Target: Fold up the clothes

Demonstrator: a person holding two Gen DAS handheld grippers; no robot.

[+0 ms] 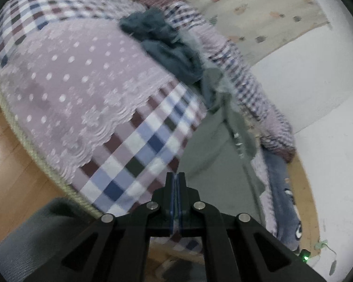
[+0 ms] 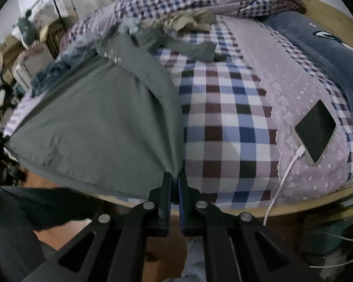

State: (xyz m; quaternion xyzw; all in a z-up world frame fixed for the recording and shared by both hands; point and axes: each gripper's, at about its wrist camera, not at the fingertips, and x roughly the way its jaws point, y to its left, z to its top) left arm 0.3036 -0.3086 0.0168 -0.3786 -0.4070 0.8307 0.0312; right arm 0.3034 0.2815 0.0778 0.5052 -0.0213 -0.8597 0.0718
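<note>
A grey-green garment is stretched out over the left part of the checked bed. My right gripper is shut on its near corner, the cloth fanning away from the jaws. My left gripper is shut on another edge of the same garment, which runs taut up toward its sleeve. The garment's far part with small white beads lies toward the bed's far side.
A pile of dark blue-grey clothes lies on the bed. A phone on a white cable rests on the lilac lace sheet. A blue pillow lies at the right. Wooden floor lies beside the bed.
</note>
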